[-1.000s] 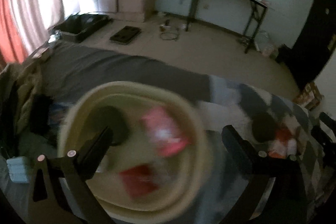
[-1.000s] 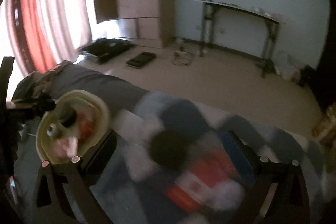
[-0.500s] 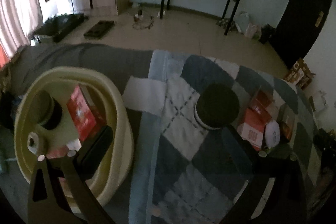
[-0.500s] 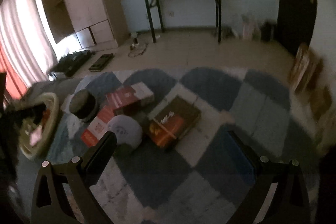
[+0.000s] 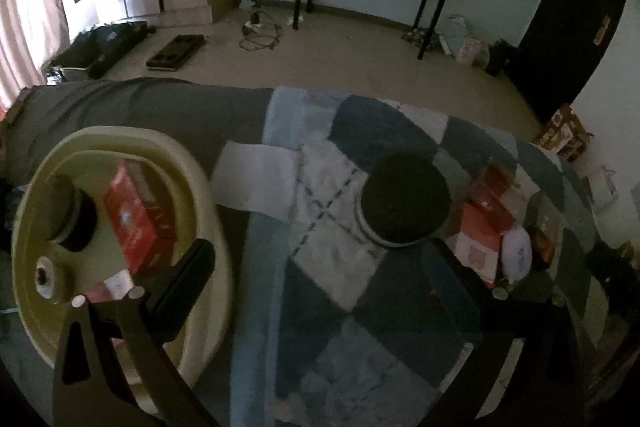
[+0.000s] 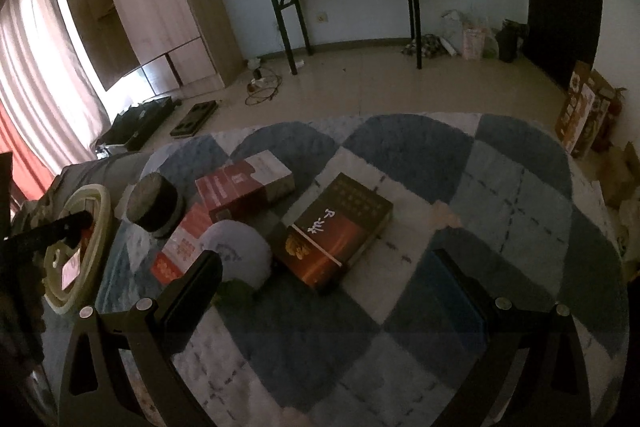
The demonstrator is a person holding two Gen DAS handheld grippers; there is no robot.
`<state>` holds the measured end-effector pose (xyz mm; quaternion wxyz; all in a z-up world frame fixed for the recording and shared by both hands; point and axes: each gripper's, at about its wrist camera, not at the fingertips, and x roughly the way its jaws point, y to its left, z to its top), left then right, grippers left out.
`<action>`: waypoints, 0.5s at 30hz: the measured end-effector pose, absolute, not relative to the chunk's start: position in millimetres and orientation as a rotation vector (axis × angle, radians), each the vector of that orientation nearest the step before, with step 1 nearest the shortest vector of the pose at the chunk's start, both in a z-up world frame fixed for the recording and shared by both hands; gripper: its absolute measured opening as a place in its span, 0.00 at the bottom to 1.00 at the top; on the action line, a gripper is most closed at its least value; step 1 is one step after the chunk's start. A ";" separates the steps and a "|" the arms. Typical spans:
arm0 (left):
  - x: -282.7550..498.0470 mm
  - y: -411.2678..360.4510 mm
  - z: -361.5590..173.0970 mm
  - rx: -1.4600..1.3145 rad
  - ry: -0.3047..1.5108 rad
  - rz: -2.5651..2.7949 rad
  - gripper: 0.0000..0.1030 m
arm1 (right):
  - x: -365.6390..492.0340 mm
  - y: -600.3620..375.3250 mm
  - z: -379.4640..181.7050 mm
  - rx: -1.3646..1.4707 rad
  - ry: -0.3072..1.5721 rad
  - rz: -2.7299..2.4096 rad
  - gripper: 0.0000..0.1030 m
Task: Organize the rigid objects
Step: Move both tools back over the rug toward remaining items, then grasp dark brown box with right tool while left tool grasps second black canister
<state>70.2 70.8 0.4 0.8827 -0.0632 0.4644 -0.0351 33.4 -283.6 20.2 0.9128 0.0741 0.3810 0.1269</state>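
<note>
Boxes and jars make up the rigid things being sorted: a cream basin (image 5: 204, 183) on the bed already holds a red box (image 5: 136, 215), a dark-lidded jar (image 5: 70, 223) and a small spool-like piece (image 5: 44, 275). Left on the checked quilt (image 6: 500, 187) is a close cluster: a black-lidded round jar (image 6: 154, 203), a red-and-white carton (image 6: 244, 185), a flatter red-and-white box (image 6: 182, 247), a white dome-shaped object (image 6: 236, 251) and a dark brown-and-red box (image 6: 336, 227).

The left hand-held gripper (image 5: 320, 263) hangs with jaws spread wide and empty, its left finger over the basin's rim; the round jar lies just ahead between its fingers, slightly right of centre. The right hand-held gripper (image 6: 328, 271) is likewise wide open and empty, with the brown-and-red box directly ahead of it, long axis running diagonally from near-left to far-right. The left seems the nearer to the jar, the right to that box.
</note>
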 end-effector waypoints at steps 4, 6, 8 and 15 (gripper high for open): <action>87.5 44.8 -4.9 -0.067 0.979 -0.110 1.00 | 37.0 -275.1 3.9 0.138 0.804 0.251 1.00; 96.6 28.6 -5.3 -0.023 0.982 -0.151 1.00 | 40.2 -269.7 -7.9 0.118 0.806 0.242 1.00; 104.5 19.3 -5.9 -0.012 0.978 -0.159 1.00 | 44.5 -270.0 -12.8 0.110 0.799 0.238 1.00; 135.2 6.5 -25.3 -0.026 1.008 -0.146 1.00 | 66.1 -279.3 -21.6 0.244 0.816 0.117 1.00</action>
